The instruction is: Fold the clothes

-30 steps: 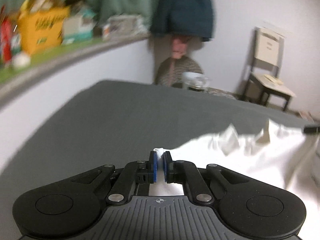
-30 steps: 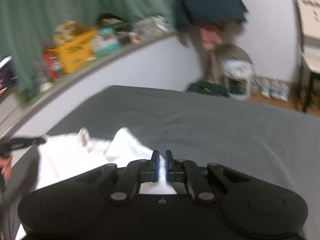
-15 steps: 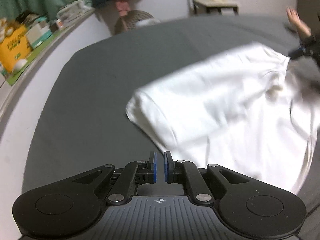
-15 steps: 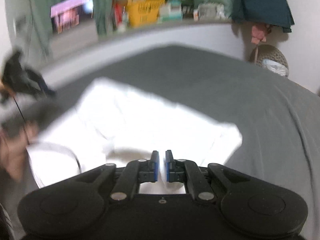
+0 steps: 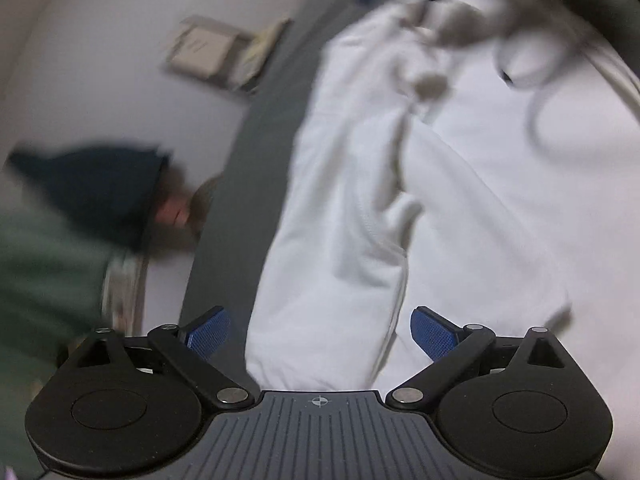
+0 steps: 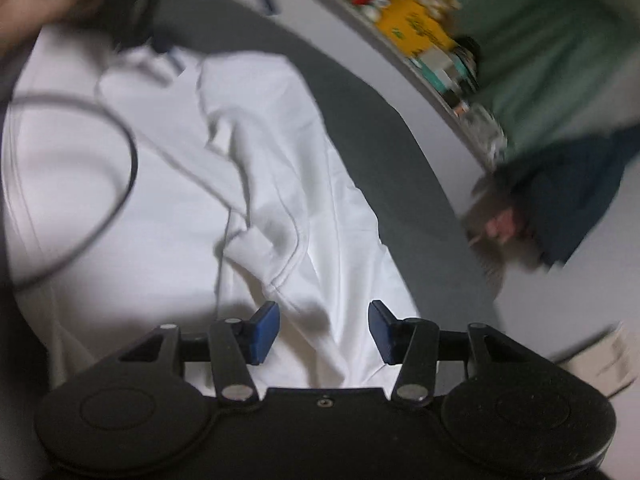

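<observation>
Both tongs were spread wide and held nothing. Left tongs (image 5: 320, 334) hovered over the edge of a white garment (image 5: 460, 200), with one blue pad above the dark grey bed (image 5: 256, 184) and the other above the cloth. The garment lay spread on this bed, wrinkled, with a fold running along its middle. To the left of the bed, the left wrist view showed a white wall, a blurred chair (image 5: 224, 54) and a dark blue garment (image 5: 100, 192) hanging beside green fabric. Near the top of that view a thin dark cable (image 5: 538, 120) lay in a loop over the white cloth.

Right tongs (image 6: 323, 330) hovered above the same white garment (image 6: 200, 184), both pads over the cloth near its right edge. On the left of the right wrist view a dark cable (image 6: 128, 184) curved across the garment, and a person's hand (image 6: 24, 4) was blurred in the upper corner. To the right, past the grey bed (image 6: 392, 152), a ledge carried a yellow box (image 6: 416, 26) and small packets, in front of a green curtain (image 6: 560, 40). A dark blue garment (image 6: 580, 200) hung further right.
</observation>
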Tool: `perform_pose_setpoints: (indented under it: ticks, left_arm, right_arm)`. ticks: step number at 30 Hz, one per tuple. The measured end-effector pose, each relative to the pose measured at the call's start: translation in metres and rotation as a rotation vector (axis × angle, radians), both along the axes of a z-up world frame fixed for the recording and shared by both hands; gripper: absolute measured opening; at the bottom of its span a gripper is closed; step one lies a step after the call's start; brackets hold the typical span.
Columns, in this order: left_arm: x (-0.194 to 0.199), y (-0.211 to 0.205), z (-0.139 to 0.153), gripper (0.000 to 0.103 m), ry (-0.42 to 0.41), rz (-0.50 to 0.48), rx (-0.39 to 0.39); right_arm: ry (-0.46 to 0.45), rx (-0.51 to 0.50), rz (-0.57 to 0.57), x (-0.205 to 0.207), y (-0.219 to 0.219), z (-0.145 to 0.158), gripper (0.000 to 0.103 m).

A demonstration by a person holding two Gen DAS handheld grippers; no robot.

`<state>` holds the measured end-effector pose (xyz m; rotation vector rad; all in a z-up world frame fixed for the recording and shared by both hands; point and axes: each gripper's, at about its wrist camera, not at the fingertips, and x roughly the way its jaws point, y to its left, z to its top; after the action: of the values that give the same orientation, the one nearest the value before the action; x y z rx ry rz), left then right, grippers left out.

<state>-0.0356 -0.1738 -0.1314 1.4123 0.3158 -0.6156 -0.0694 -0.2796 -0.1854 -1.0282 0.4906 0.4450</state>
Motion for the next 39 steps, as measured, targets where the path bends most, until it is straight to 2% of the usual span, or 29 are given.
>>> perform_pose_setpoints:
  ticks: [1,3,4,5,6,8,10,12,15,16,17,19,23,25,27,29,32,36,39]
  left_arm:
    - [-0.001,0.001,-0.004,0.097,0.001,-0.045,0.044]
    - [-0.001,-0.002,-0.016,0.086,0.005,-0.126,0.137]
    - [-0.001,-0.003,-0.020,0.073,0.008,-0.143,0.172]
    - [0.000,-0.006,-0.023,0.068,0.019,-0.144,0.194]
    - [0.000,-0.009,-0.027,0.067,0.033,-0.141,0.199]
    - [0.002,-0.015,-0.030,0.055,0.057,-0.125,0.187]
    - [0.002,-0.019,-0.031,0.055,0.052,-0.124,0.187]
    - [-0.002,-0.021,-0.033,0.047,0.038,-0.146,0.214]
    - [-0.007,-0.023,-0.037,0.035,0.025,-0.153,0.235]
    - [-0.007,-0.024,-0.037,0.028,0.036,-0.143,0.222]
    - [-0.008,-0.024,-0.036,0.021,0.048,-0.132,0.205]
    - [-0.006,-0.024,-0.030,0.011,0.067,-0.106,0.158]
    - [0.004,-0.008,-0.001,0.009,0.136,-0.029,0.009]
    - [0.010,0.000,0.017,0.002,0.173,0.007,-0.067]
    - [0.013,0.010,0.041,0.002,0.233,0.001,-0.186]
    - [0.014,0.016,0.047,0.002,0.290,0.006,-0.237]
    - [0.015,0.026,0.054,0.002,0.375,0.015,-0.306]
    - [0.014,0.029,0.030,0.002,0.407,0.029,-0.238]
    - [0.015,0.033,0.019,0.002,0.410,0.035,-0.209]
  right_arm:
    - [-0.006,-0.027,0.011,0.000,0.002,-0.004,0.047]
    - [-0.012,-0.068,0.028,0.003,0.003,-0.010,0.047]
    - [-0.015,-0.089,0.037,0.004,0.004,-0.013,0.047]
    - [-0.018,-0.109,0.045,0.005,0.005,-0.016,0.047]
    - [-0.018,-0.124,0.054,0.006,0.006,-0.020,0.047]
    - [-0.043,-0.143,0.074,0.006,0.009,-0.025,0.047]
    - [-0.071,-0.160,0.096,0.005,0.013,-0.030,0.047]
    - [-0.099,-0.176,0.117,0.004,0.017,-0.036,0.047]
    - [-0.142,-0.202,0.148,0.002,0.023,-0.044,0.031]
    - [-0.156,-0.210,0.159,0.001,0.025,-0.046,0.019]
    - [-0.154,-0.185,0.154,0.002,0.023,-0.042,0.014]
    - [-0.137,-0.108,0.133,0.006,0.016,-0.028,0.012]
    - [-0.104,0.046,0.090,0.012,0.002,0.000,0.010]
    - [-0.086,0.122,0.069,0.015,-0.004,0.014,0.010]
    - [-0.070,0.187,0.051,0.020,-0.013,0.031,0.010]
    - [-0.056,0.233,0.058,0.021,-0.021,0.043,0.010]
    - [0.017,0.177,0.114,0.018,-0.024,0.035,0.010]
    - [0.094,0.015,0.182,0.012,-0.011,-0.008,0.010]
    - [0.076,-0.062,0.217,0.005,-0.003,-0.024,0.010]
